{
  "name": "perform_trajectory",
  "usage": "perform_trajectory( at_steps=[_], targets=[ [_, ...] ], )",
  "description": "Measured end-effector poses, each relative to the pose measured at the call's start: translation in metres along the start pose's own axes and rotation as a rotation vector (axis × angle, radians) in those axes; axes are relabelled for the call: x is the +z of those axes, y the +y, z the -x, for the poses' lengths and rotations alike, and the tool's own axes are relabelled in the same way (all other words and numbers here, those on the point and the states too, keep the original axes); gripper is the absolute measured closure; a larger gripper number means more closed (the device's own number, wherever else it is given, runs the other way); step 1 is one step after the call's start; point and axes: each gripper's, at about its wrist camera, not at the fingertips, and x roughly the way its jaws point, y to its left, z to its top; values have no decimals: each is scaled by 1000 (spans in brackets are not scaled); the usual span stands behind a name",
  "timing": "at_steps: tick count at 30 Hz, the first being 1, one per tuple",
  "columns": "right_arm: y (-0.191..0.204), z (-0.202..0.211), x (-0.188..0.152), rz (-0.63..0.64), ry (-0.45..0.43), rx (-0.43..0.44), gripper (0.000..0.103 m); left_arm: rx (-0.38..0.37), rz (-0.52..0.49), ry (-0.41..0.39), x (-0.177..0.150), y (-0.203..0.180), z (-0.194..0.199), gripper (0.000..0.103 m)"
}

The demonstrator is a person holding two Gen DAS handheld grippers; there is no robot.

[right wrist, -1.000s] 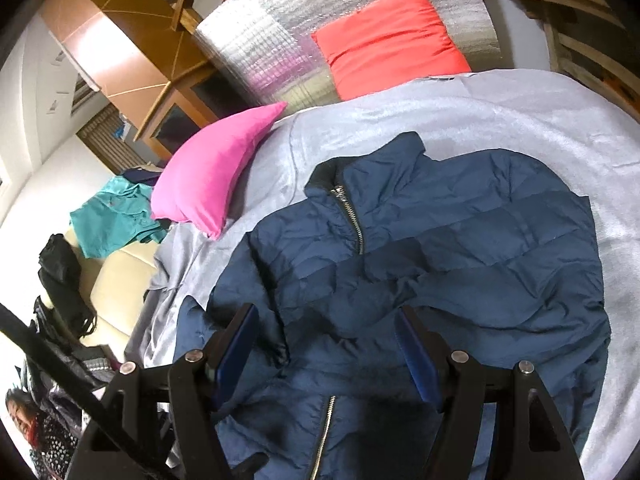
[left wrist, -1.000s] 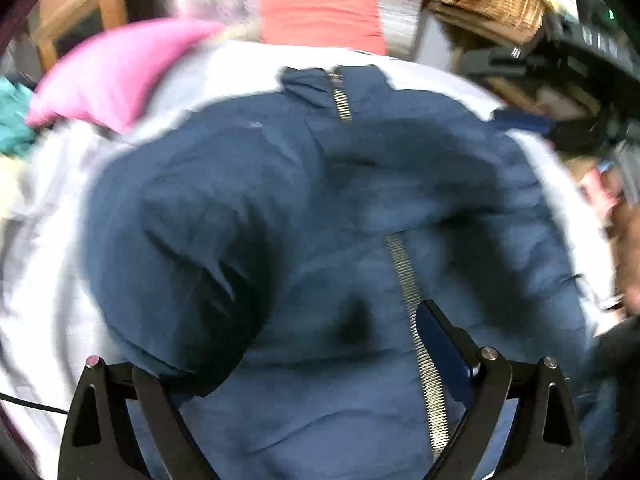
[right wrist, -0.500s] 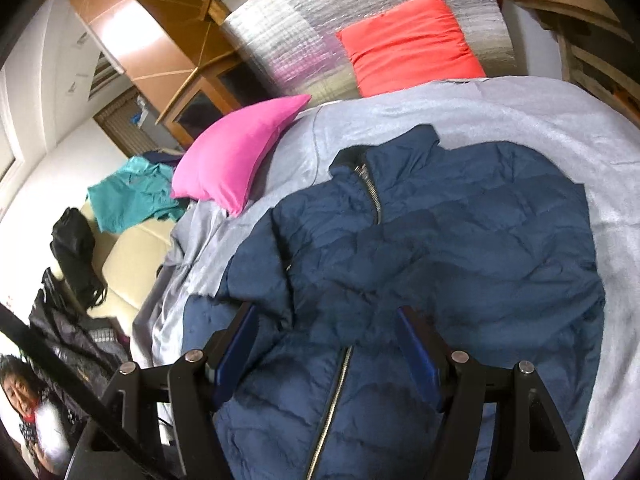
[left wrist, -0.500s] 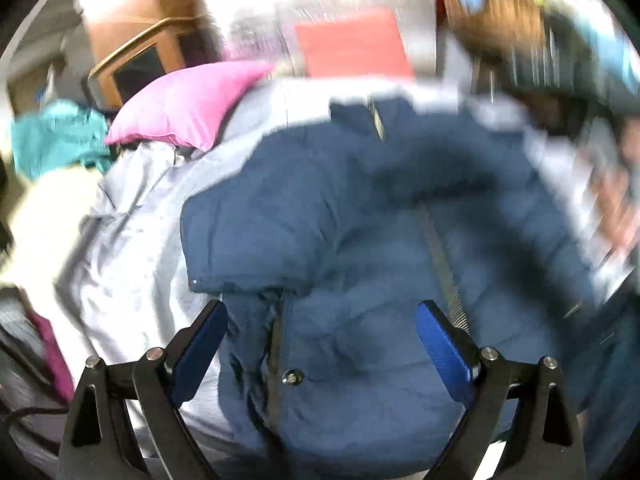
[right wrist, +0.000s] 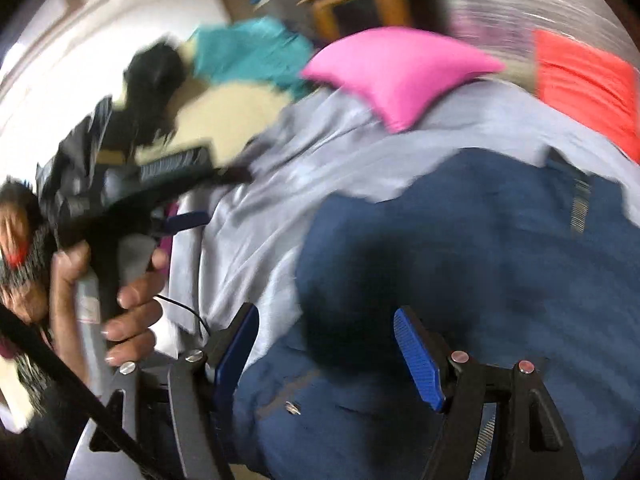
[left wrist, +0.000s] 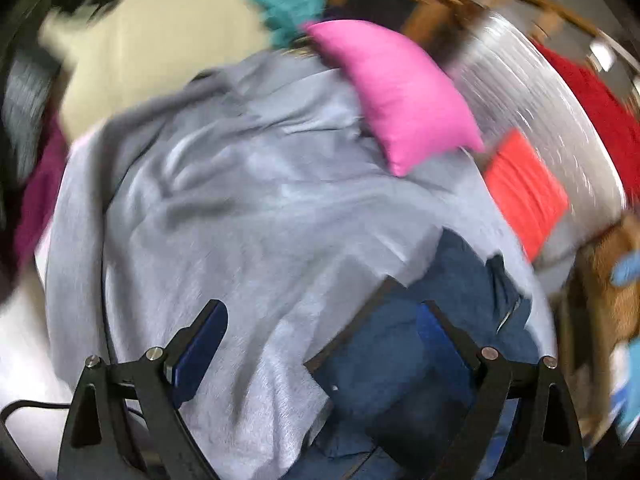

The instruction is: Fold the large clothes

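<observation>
A navy blue puffer jacket [right wrist: 480, 264] with a front zip lies on a grey bed sheet [left wrist: 256, 216]. In the left wrist view only its left part [left wrist: 400, 360] shows at the lower right. My left gripper [left wrist: 320, 344] is open and empty over the sheet at the jacket's left edge; it also shows in the right wrist view [right wrist: 176, 216], held in a hand. My right gripper [right wrist: 326, 352] is open and empty just above the jacket's lower left part. Both views are blurred.
A pink pillow [left wrist: 400, 92] and an orange pillow [left wrist: 524, 188] lie at the bed's far side against a silver padded headboard [left wrist: 532, 92]. A cream seat [left wrist: 152, 52] with teal clothing [right wrist: 252, 52] stands left of the bed.
Both grippers have swung left. The left gripper moved off the jacket's middle to over the bare sheet at its left edge. The right gripper dropped closer to the jacket.
</observation>
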Motion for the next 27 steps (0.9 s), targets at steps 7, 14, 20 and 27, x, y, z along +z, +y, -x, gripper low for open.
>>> perform_trajectory(
  at_steps=[7, 14, 20, 27],
  targets=[
    [48, -117, -11, 235, 153, -183, 30, -2, 65, -34, 14, 30, 20, 8],
    [3, -75, 12, 73, 69, -226, 94, -40, 30, -39, 11, 17, 31, 8],
    [-74, 104, 24, -131, -326, -141, 94, -106, -103, -19, -9, -25, 28, 8],
    [-200, 143, -71, -412, -427, -107, 86, -174, -257, 121, -45, -100, -23, 8]
  ],
)
